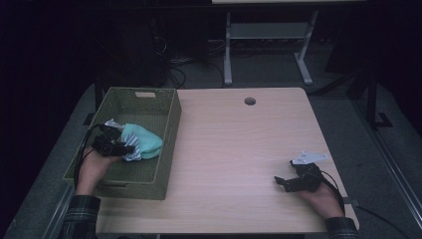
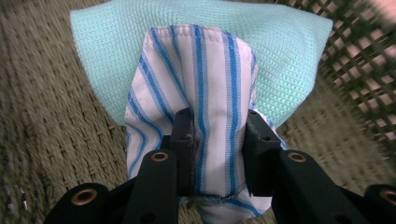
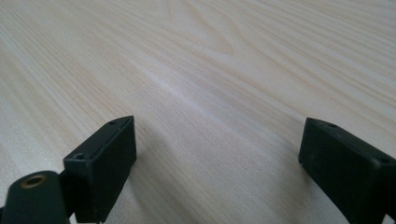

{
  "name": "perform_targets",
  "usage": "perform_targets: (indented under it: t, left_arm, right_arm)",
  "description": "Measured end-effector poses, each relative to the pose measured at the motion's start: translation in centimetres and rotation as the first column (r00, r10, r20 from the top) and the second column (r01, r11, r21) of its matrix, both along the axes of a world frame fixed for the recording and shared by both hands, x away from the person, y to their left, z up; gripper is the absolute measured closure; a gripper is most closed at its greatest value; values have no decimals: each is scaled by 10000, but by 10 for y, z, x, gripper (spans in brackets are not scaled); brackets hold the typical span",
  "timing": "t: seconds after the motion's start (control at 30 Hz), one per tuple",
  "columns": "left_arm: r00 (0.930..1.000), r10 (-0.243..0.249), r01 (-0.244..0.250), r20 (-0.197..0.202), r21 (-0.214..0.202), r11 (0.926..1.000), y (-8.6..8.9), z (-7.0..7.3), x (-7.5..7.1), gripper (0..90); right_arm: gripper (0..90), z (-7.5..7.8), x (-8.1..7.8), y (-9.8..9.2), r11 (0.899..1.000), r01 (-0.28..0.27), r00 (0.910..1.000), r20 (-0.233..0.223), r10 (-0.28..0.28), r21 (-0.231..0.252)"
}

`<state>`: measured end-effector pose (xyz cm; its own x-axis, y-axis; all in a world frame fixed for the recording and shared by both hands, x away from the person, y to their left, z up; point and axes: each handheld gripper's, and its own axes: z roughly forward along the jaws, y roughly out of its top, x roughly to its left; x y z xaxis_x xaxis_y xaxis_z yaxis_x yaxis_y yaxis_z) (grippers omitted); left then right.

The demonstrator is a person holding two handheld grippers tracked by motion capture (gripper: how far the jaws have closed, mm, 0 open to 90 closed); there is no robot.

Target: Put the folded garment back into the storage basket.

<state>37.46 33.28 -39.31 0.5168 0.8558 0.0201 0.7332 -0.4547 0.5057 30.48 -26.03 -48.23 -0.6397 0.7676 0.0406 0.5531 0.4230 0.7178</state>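
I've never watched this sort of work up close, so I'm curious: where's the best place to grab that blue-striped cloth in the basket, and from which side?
Probably at the bunched near end of the striped cloth, where the left gripper already pinches a fold, coming in from above over the basket wall. The folded layers give the jaws something thick to bite, and its far end lies on the mint cloth, so lifting from there should peel it off.

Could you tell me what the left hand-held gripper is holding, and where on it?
The left hand-held gripper pinches the striped cloth near its bunched lower end.
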Motion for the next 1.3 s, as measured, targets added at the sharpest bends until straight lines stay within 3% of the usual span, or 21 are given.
perform_targets:
  t: [0.1,0.23,0.43,0.53,0.63,0.8,0.93,1.17,1.3]
  left_arm:
    - [10000,-21,20,33,261,9997,-1,-2,1,622]
    - [9983,184,-191,547,124,9997,1,2,0,442]
    - [9935,192,-134,1120,-520,9986,-1,15,-3,290]
    - [9903,128,13,1382,-1015,9948,-7,25,-5,260]
    - [9861,54,185,1659,-1421,9897,-19,35,-9,229]
    - [9747,-378,762,2201,-1685,9827,-45,52,-13,205]
    - [9667,-780,1318,2436,-2131,9681,-70,61,-17,200]
    - [9508,-1865,2390,2474,-2026,9497,-121,65,-22,193]
    - [9430,-2297,2824,2409,-2135,9352,-147,61,-24,188]
  right_arm:
    - [109,0,0,0,10000,1,10000,21,-1,-7]
    - [109,0,0,0,10000,-17,10000,43,17,-11]
    - [109,0,0,0,10000,-31,10000,49,31,-10]
    - [109,0,0,0,10000,-13,10000,57,13,-13]
    - [109,0,0,0,10000,12,10000,41,-12,-14]
    - [109,0,0,0,10000,32,10000,2,-32,1]
    - [109,0,0,0,10000,29,10000,7,-29,-2]
    - [109,0,0,0,10000,69,10000,6,-69,18]
    - [109,0,0,0,10000,58,10000,5,-58,22]
